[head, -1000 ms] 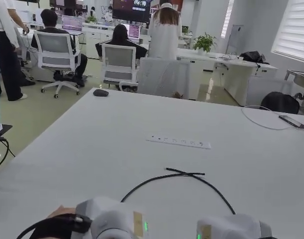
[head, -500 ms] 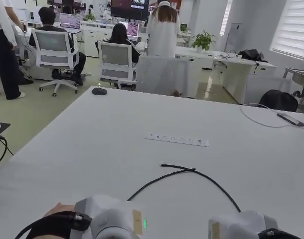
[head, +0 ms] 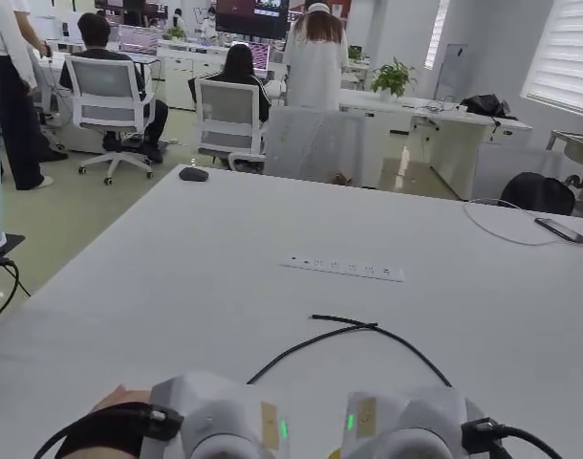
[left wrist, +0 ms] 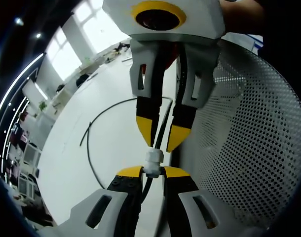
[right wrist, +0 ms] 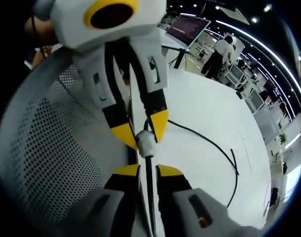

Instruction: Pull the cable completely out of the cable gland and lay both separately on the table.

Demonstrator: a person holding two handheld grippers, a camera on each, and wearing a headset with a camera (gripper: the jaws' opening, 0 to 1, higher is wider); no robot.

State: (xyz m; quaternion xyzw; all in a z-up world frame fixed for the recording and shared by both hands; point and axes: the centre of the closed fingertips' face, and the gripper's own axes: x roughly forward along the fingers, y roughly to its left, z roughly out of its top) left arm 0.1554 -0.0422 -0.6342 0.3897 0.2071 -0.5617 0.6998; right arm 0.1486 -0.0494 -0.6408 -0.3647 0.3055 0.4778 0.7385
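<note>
**Cable [head: 368, 326] and white gland [left wrist: 153, 162] held between two tools**

Both tools meet tip to tip by the near edge of the surface [head: 177, 287]. The left tool [left wrist: 153, 172] has its jaws pressed on the white gland. The black cable runs through the gland and on between the jaws of the right tool [right wrist: 148, 170]. Those jaws are nearly closed around it, but I cannot tell if they pinch the cable. The rest of the cable lies in a big loop on the surface, between the near edge and a white power strip [head: 341, 270] near the middle.
</note>
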